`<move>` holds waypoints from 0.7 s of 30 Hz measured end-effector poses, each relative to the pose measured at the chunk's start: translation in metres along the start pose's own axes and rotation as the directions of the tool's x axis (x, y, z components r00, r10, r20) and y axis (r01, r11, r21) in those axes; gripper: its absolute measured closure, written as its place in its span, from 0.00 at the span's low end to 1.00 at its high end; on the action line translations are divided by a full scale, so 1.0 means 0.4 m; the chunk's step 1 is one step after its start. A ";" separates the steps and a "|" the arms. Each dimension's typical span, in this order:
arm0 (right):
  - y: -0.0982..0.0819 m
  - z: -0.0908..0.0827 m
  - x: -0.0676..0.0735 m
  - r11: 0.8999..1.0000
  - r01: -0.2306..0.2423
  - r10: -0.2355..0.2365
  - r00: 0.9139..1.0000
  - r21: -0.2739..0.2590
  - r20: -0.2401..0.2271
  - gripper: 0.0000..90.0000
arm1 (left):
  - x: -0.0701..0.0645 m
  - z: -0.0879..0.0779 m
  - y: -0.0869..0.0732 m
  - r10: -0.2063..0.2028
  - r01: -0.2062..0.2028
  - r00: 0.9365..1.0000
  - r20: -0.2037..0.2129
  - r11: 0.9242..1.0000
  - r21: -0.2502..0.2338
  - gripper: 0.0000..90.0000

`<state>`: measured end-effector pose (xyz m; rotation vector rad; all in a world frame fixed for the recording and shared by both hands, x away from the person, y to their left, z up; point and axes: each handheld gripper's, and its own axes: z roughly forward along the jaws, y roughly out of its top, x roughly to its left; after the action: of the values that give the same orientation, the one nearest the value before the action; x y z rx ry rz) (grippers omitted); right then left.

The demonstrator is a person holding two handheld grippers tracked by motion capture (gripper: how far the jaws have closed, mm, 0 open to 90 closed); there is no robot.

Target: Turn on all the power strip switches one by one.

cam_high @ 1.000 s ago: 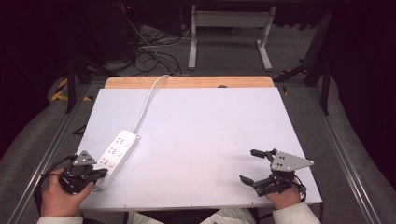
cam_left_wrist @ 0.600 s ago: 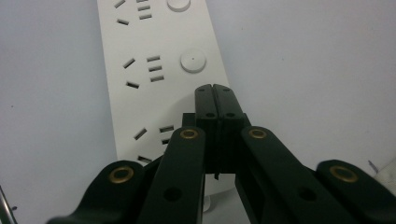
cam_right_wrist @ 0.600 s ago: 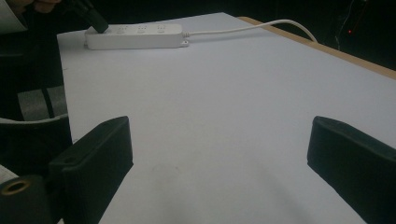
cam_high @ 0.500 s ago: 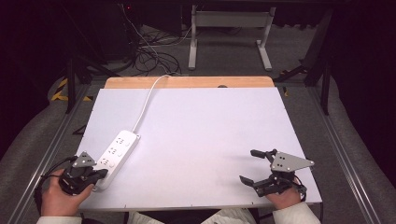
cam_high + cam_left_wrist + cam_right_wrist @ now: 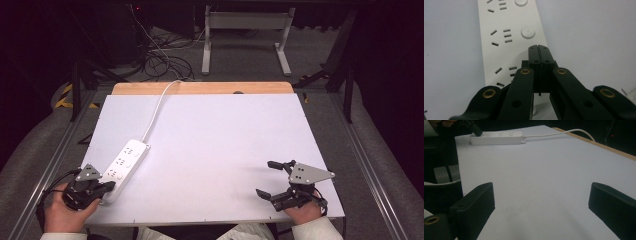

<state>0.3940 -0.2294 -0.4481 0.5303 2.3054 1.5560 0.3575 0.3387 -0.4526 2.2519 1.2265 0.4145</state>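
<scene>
Near table's left edge, power strip point(image 5: 124, 163) lying diagonally

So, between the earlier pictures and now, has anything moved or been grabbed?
Nothing has visibly changed. The left tool stays shut over the near end of the power strip, the right tool stays open and empty above the table, and the strip lies where it was.

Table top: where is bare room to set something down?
The white table is bare from the power strip across to the right gripper. Crowded only at the near left corner, where the shut left gripper meets the strip.
</scene>
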 end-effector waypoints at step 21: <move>0.002 0.004 -0.001 1.000 0.006 -0.006 1.000 0.007 -0.001 0.08 | -0.005 -0.018 0.045 -0.014 0.011 1.000 -0.028 0.993 -0.113 1.00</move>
<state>0.3952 -0.2280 -0.4480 0.5249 2.3115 1.5464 0.3650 0.3311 -0.4362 2.1484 1.1999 0.5007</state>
